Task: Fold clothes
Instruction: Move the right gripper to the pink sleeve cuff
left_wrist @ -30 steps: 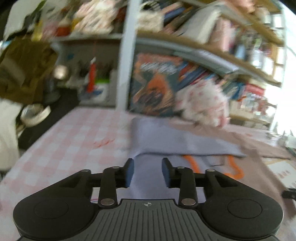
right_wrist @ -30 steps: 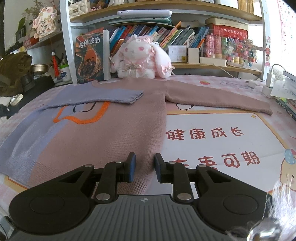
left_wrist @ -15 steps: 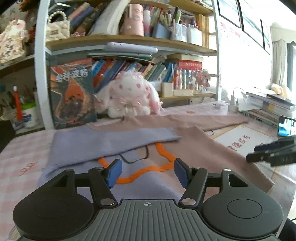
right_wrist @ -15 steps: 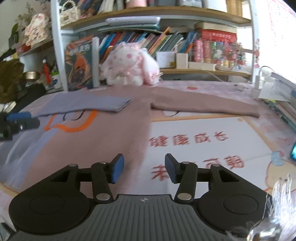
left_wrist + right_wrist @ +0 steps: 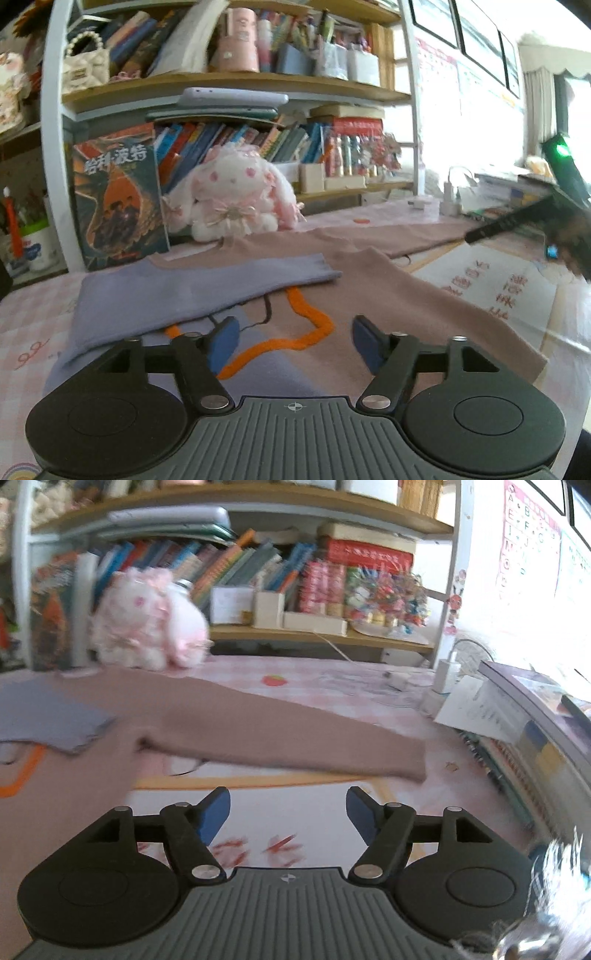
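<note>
Sweater [image 5: 388,295]: flat, collar toward plush rabbit [image 5: 232,195], pink sleeve [image 5: 280,738] outstretched sideways. Left gripper [image 5: 291,341] above its hem, right gripper [image 5: 288,814] before the sleeve; both wide open, empty.

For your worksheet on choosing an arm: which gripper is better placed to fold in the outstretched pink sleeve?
Right. The right gripper, jaws open, faces the pink sleeve; the left gripper hangs over the purple sleeve.

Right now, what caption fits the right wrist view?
Open right gripper facing the sweater's unfolded pink sleeve; lavender sleeve already folded across, plush bunny behind.
</note>
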### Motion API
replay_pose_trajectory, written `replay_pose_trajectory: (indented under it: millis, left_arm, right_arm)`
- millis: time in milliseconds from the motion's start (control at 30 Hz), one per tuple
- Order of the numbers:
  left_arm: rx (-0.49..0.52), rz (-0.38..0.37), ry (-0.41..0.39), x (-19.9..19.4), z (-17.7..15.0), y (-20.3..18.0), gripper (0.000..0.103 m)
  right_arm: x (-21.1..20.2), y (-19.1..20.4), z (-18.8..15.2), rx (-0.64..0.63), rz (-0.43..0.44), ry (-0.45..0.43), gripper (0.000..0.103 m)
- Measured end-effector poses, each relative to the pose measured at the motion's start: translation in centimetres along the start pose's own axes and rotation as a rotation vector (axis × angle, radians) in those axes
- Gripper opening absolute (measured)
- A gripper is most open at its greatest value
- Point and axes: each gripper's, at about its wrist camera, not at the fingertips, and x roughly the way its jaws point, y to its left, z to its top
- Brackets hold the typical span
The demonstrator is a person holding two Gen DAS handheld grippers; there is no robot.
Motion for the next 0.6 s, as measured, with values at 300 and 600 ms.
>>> replay_pose_trajectory:
  millis: [300, 600]
  left_arm:
    - [0.089, 0.0, 0.094, 1.6, -0.2, -1.6, 0.081]
    - [0.048, 0.019, 0.078, 1.2, -0.2, -0.9, 0.081]
  right_arm:
    - [6.0, -5.0, 3.4, 0.118, 0.005, 0.188, 0.077]
    - [7.8, -10.0, 3.7, 0.407, 0.003, 0.227, 0.078]
